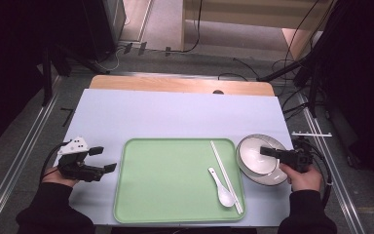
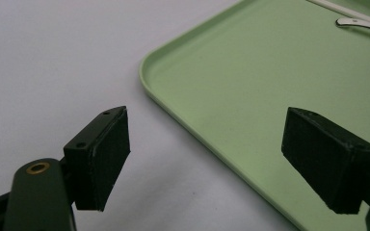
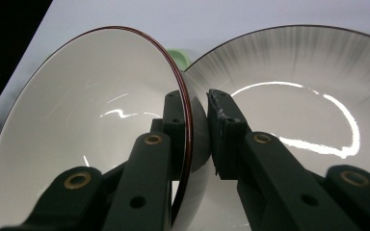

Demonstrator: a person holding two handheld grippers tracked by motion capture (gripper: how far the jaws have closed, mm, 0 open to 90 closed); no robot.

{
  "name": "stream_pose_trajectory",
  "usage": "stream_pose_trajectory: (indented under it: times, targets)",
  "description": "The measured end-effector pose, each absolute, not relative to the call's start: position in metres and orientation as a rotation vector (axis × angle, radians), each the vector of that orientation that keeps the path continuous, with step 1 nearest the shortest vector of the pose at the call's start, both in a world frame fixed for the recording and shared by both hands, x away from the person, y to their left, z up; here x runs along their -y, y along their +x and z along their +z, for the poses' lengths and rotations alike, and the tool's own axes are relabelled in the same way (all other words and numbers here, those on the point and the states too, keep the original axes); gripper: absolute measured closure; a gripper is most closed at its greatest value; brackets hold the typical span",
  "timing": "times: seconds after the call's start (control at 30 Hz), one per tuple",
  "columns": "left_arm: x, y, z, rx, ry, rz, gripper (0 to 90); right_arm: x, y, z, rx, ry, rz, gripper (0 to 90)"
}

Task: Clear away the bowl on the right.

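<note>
High view: left gripper [image 1: 106,159] wide, empty, left of green tray [image 1: 165,180]; right gripper [image 1: 265,151] clamps white bowl [image 1: 257,158] over grey plate [image 1: 272,179]. Left gripper view: jaws wide above tray edge. Right gripper view: jaws pinch bowl's rim, bowl tilted over plate.

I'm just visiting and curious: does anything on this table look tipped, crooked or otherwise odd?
Yes: the small white bowl is tipped on edge, its rim pinched by the right tongs over the grey-rimmed plate, off the green tray. The spoon and chopsticks lie neatly on the tray. Nothing looks spilled or broken.
</note>
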State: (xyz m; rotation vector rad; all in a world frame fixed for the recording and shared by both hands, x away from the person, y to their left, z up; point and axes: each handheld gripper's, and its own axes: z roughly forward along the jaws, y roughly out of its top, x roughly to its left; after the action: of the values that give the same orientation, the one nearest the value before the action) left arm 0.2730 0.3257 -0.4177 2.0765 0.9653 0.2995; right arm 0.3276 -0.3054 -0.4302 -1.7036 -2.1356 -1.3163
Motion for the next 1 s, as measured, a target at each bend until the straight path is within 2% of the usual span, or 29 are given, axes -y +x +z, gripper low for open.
stream_pose_trajectory:
  times: [1.0]
  targets:
    - [-0.326, 0.273, -0.418, -0.967, 2.075, 0.299, 17.3, 0.257, 0.321, -0.419, 2.194, -1.548, -1.284, 79.9]
